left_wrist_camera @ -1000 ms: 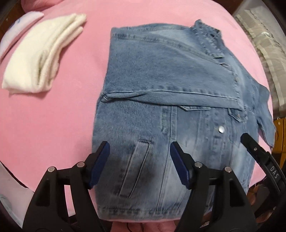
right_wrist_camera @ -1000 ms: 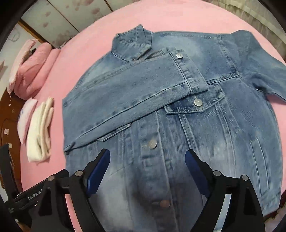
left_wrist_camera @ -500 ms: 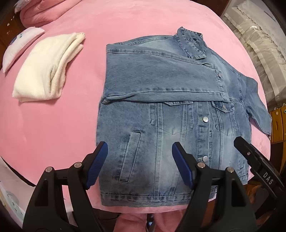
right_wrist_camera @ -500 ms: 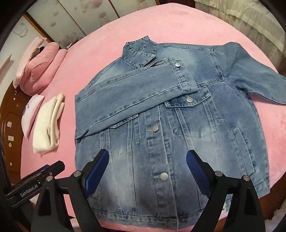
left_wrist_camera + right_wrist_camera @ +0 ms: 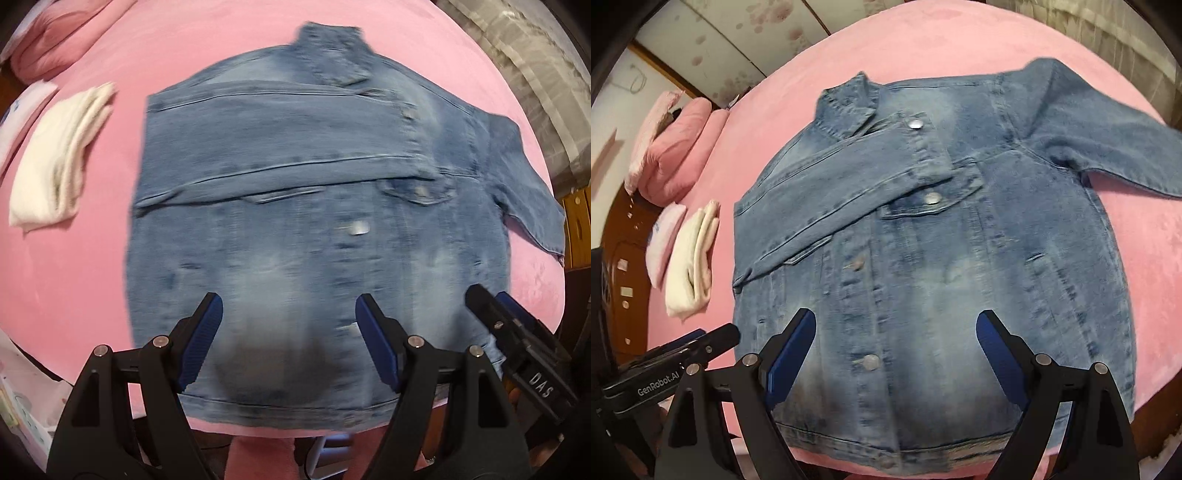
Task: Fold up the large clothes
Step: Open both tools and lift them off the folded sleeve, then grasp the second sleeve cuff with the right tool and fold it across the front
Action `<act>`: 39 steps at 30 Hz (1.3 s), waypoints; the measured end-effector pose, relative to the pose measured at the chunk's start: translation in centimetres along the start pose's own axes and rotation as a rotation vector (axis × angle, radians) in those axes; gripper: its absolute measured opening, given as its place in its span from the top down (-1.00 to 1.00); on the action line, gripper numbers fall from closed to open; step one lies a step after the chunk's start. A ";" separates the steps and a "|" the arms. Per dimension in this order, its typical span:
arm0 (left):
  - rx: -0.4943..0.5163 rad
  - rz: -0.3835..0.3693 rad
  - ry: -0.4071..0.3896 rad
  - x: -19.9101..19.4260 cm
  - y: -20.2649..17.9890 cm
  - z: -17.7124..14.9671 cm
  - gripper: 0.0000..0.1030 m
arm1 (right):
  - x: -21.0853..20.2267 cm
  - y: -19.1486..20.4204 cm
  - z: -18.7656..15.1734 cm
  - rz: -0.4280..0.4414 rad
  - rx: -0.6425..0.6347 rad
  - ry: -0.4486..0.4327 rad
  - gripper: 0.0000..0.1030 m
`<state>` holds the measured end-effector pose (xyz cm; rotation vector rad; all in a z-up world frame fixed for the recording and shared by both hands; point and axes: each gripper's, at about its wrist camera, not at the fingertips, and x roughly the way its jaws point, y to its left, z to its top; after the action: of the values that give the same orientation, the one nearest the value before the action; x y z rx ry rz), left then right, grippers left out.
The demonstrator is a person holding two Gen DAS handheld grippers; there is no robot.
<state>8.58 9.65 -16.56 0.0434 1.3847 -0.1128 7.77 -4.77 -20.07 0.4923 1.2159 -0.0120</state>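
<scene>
Shifted rightward across the garment since half a second ago, with the left view now centred on the button placket and smeared by motion blur; lower hem closer to both tools than before. Faded blue denim jacket (image 5: 923,258) spread front-up on the pink plush bed cover (image 5: 960,55), collar away, hem at the near edge of the bed. One sleeve (image 5: 831,188) already folded across the chest, cuff resting just above the pocket flap; probably laid there to square off that side. Other sleeve (image 5: 1108,147) still stretched outward over the cover, so likely next to be brought in.

Left gripper (image 5: 288,339) hovering above the lower front panel, fingers spread wide, clamped on nothing. Right gripper (image 5: 895,354) likewise above the hem area by the lowest buttons, fingers apart and empty.

Hem overhanging or touching the near bed edge, hard to tell which. Plenty of bare cover beyond the collar and beside the loose sleeve for swinging cloth. Folded cream-white towel (image 5: 59,162) lying well apart on the folded-sleeve side, with pink pillows (image 5: 672,147) further off.
</scene>
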 end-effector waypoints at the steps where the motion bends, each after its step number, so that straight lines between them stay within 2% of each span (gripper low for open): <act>1: 0.010 0.001 0.003 0.0 -1.7 0.2 -0.40 | -0.2 -1.2 0.4 0.003 0.002 0.007 -0.75; 5: 0.074 0.009 -0.004 0.4 -10.5 1.6 -0.40 | -1.4 -8.5 2.5 0.063 0.058 0.034 -0.75; 10: 0.160 -0.025 0.016 1.6 -21.2 3.1 -0.40 | -4.1 -19.8 4.9 0.108 0.140 0.046 -0.75; 14: 0.251 -0.013 0.048 2.9 -29.3 3.7 -0.40 | -6.6 -27.9 6.3 0.067 0.181 0.038 -0.75; 17: 0.305 -0.012 0.087 3.9 -34.4 4.3 -0.40 | -8.3 -33.8 6.8 0.041 0.264 0.013 -0.75; 21: 0.385 -0.017 0.103 4.5 -39.3 4.9 -0.40 | -9.5 -41.4 6.6 0.057 0.453 -0.028 -0.75; 25: 0.455 -0.012 0.127 5.1 -43.0 5.3 -0.40 | -9.9 -48.5 5.4 0.136 0.709 -0.105 -0.75; 29: 0.469 -0.011 0.146 5.8 -44.5 5.8 -0.40 | -9.9 -53.8 4.9 0.167 0.895 -0.198 -0.75; 33: 0.448 -0.018 0.165 6.6 -44.8 6.6 -0.40 | -9.3 -57.2 5.3 0.190 0.981 -0.269 -0.72; 36: 0.441 -0.030 0.175 6.9 -44.4 7.1 -0.40 | -8.2 -59.1 5.5 0.280 1.071 -0.383 -0.38; 37: 0.438 -0.033 0.174 6.9 -44.1 7.2 -0.40 | -7.8 -59.6 5.6 0.292 1.094 -0.396 -0.15; 38: 0.430 -0.039 0.170 6.8 -43.7 7.4 -0.40 | -7.2 -60.3 5.9 0.298 1.118 -0.406 0.19; 39: 0.421 -0.047 0.168 6.8 -42.9 7.6 -0.40 | -6.9 -61.0 6.1 0.292 1.130 -0.406 0.35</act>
<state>12.71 -34.07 -20.32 0.3783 1.5102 -0.4477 -5.59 -63.33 -34.05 1.5620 0.6307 -0.5466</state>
